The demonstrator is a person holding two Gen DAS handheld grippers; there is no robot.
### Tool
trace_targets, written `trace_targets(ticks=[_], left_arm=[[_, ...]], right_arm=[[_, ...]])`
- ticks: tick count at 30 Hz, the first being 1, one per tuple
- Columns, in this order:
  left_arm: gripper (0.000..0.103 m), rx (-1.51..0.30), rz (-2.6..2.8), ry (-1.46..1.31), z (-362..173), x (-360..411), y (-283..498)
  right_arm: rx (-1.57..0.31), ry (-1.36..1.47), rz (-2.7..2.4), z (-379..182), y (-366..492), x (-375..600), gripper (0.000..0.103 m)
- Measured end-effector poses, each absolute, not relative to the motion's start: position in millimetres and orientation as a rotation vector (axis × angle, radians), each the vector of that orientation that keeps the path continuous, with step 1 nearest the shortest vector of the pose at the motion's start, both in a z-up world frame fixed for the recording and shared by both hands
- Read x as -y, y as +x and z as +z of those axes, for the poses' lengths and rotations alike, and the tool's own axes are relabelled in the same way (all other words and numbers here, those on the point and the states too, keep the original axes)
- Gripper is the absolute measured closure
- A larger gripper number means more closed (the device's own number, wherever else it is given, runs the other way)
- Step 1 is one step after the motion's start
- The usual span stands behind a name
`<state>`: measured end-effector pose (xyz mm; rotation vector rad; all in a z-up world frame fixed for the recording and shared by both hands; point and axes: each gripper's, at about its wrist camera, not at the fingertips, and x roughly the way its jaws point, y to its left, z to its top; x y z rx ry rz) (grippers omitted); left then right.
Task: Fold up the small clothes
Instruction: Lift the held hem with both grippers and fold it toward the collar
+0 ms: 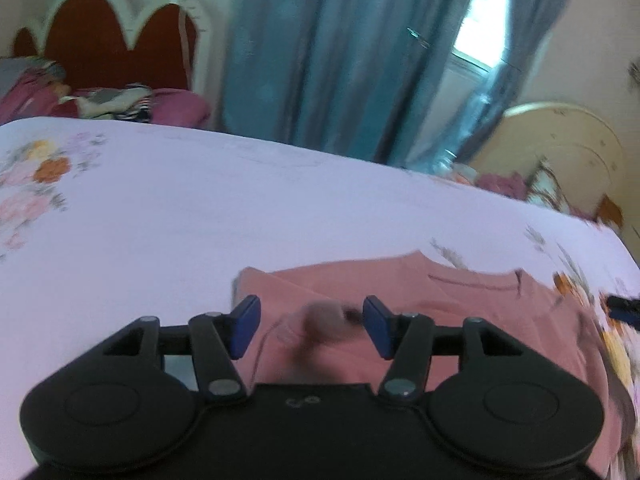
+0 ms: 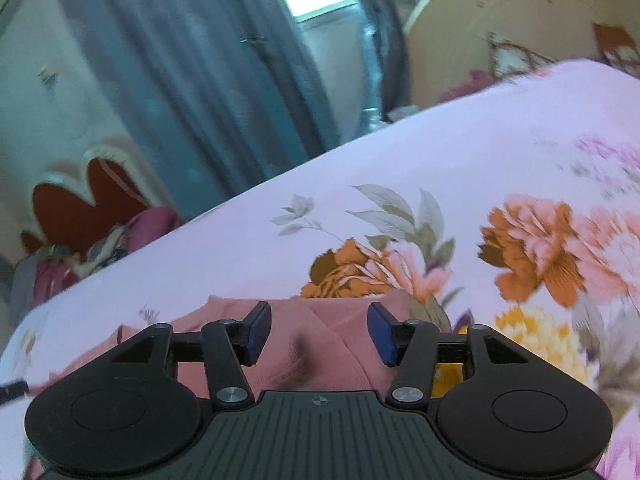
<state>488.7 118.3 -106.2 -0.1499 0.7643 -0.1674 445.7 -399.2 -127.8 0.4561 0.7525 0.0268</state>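
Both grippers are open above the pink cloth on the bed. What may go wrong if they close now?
1. The pink garment already lies in folds; the left gripper, open, might pinch several layers at once.
2. The right gripper, open over a raised crease, might also catch the floral bedsheet underneath, as the cloth's edge lies close by.
3. Both views are blurred, so the aim could be off.

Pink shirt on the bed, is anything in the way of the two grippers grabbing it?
Nothing visible blocks them. The pink shirt lies directly beneath the open left gripper and the open right gripper, with only the flowered bedsheet around it.
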Motion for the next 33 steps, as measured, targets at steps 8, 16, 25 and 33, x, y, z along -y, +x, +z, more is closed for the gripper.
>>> trace_targets(ticks=[8,16,25,33], left_arm=[[0.045,-0.822,-0.178,-0.063,-135,-97,516],[0.052,-0.884,-0.219,0.018,-154,-92,537],[0.090,-0.812,-0.283,0.028,-147,-89,523],[0.091,-0.576,-0.189,-0.029,-105,-93,506]], right_arm=[[-0.819,0.370,0.105,-155,467,386,0.050],[-0.873,0.219,0.197,-169,481,371,0.051],[-0.870,0.132,0.243,-167,483,364,0.094],[-0.639,0.171,0.161,-125,465,374,0.094]])
